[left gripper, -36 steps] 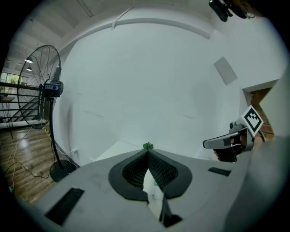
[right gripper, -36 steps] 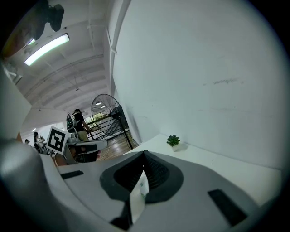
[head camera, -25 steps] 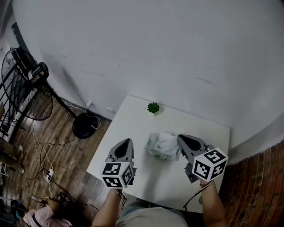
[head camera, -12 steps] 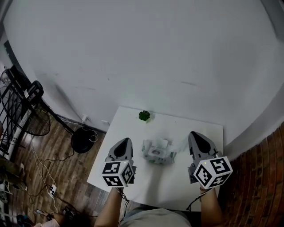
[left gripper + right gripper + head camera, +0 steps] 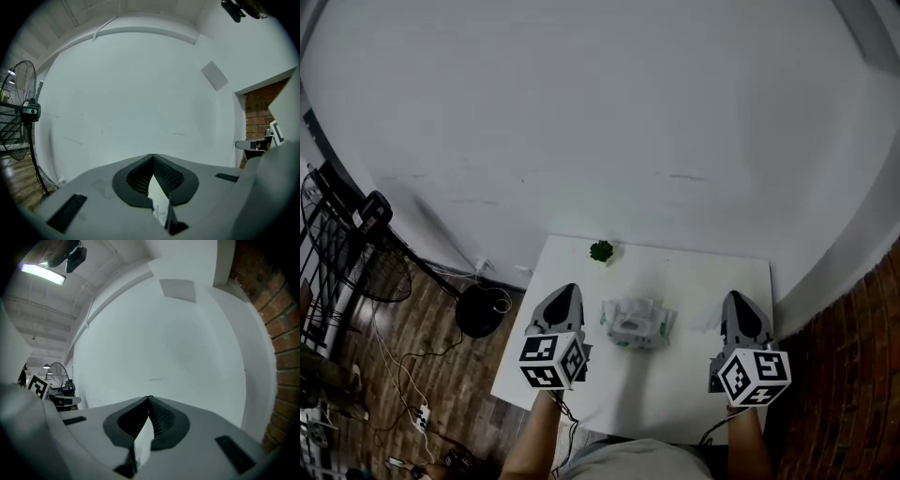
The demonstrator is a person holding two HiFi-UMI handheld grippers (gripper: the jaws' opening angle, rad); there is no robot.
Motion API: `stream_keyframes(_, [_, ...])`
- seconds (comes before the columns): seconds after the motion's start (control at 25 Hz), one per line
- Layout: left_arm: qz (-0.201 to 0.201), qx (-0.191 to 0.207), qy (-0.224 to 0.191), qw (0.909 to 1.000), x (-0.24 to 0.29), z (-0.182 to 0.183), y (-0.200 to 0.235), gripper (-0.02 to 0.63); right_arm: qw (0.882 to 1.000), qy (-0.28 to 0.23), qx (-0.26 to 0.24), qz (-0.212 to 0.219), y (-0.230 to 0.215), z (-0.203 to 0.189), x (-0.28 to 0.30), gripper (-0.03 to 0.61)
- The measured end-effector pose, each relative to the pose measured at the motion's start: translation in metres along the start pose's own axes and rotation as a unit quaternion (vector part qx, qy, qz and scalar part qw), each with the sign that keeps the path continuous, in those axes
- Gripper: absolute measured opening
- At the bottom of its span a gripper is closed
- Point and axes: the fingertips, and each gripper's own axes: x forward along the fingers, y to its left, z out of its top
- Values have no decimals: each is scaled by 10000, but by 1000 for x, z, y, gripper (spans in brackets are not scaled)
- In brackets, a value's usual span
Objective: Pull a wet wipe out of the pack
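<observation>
On the white bench (image 5: 675, 398), the pack (image 5: 636, 323) lies between the two tools. Right tool (image 5: 737, 298), off to the pack's right, is clamped on a white wet wipe (image 5: 143, 441). Left tool (image 5: 565, 292), just left of the pack, has its jaws together with nothing between them.

White table (image 5: 661, 389) bears wipes pack (image 5: 636, 323) and, seemingly, small plant (image 5: 601, 250).

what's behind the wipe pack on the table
A green plant stands behind the wipe pack, apart from it, near the table's far edge. The pack covers the tabletop beneath it.
</observation>
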Motion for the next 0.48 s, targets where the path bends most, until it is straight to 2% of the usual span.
stream_keyframes(0.12, [5,27,-4,10000,-1,1,0,0,9999,-21,56,-96,-7,0,-4,1])
stream_keyframes(0.28, [11,-16,14,10000,0,0,2,0,9996,41,-221,-147,-8,2,-6,1])
stream_keyframes(0.48, [-1,-92,-15,10000,2,1,2,0,9995,19,-232,-209,-10,8,-7,1])
